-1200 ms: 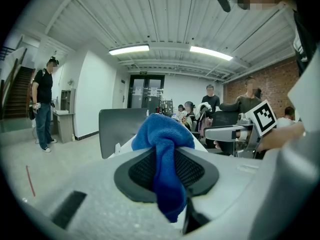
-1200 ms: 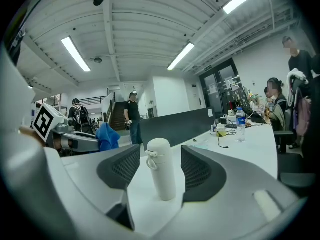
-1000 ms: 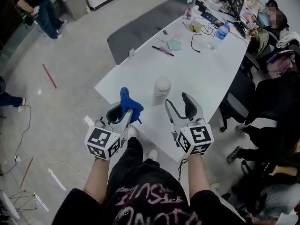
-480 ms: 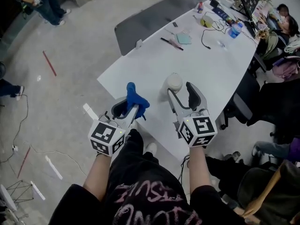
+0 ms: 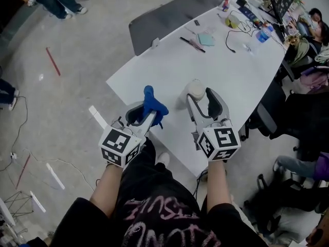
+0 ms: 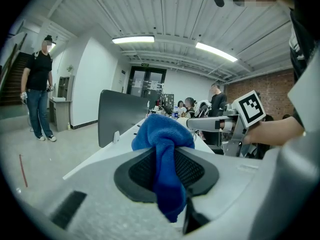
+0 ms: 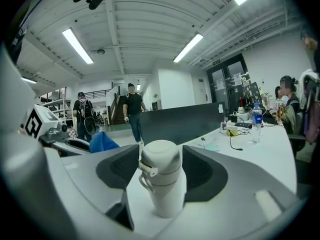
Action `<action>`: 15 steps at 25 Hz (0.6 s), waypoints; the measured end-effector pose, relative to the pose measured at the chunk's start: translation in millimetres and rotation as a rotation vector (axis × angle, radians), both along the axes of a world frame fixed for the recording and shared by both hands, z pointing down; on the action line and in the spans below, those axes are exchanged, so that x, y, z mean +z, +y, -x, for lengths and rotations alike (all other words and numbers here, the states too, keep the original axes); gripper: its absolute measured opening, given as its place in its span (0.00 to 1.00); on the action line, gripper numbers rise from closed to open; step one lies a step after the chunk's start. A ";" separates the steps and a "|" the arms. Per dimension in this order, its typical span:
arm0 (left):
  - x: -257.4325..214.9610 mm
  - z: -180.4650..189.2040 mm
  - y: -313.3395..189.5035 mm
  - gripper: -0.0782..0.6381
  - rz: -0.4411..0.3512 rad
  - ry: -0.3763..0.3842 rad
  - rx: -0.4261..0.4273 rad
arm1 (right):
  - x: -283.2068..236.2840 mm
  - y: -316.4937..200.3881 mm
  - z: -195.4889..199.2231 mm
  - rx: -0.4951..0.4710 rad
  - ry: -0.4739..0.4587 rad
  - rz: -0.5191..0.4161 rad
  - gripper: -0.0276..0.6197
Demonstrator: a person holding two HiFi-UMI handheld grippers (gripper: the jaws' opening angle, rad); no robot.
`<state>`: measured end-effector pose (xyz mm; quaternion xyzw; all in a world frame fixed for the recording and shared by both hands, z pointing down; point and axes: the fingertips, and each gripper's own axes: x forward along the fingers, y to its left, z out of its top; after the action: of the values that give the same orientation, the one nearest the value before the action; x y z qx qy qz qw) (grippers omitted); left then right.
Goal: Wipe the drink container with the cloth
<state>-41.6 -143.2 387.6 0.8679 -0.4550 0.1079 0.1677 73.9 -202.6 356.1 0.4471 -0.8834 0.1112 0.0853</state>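
The white drink container (image 5: pixel 195 89) (image 7: pixel 162 179) stands upright with its lid on, near the front edge of the white table (image 5: pixel 169 68). My right gripper (image 5: pixel 201 94) (image 7: pixel 161 173) reaches level around it with one jaw on either side. Its jaws have just been closing with the container between them, and I see no firm press of the pads. To the left, over the table's edge, my left gripper (image 5: pixel 145 113) (image 6: pixel 167 171) is shut on a blue cloth (image 5: pixel 153 105) (image 6: pixel 162 134). The cloth bunches above the jaws and hangs below them.
Cables, a water bottle (image 5: pixel 263 33), pens and a teal pad (image 5: pixel 206 39) lie at the table's far end. A dark panel (image 5: pixel 169 19) borders the far left side. Seated people and chairs (image 5: pixel 267 112) crowd the right. Someone stands far off to the left (image 6: pixel 39 89).
Both grippers have moved forward to the table. The right one, which was short of the container, now has it between its jaws. The left still holds the cloth.
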 end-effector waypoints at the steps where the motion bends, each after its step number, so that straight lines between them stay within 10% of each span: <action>1: 0.6 -1.1 -0.9 0.24 0.001 0.002 0.002 | 0.0 -0.3 0.0 -0.002 0.000 0.000 0.45; 15: -5.0 -16.6 -12.4 0.24 -0.029 0.013 0.056 | 0.1 5.4 3.1 -0.008 -0.009 -0.001 0.42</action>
<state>-25.0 -155.6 382.6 0.8833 -0.4309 0.1003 0.1550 70.7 -197.2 356.2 0.4432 -0.8856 0.1126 0.0815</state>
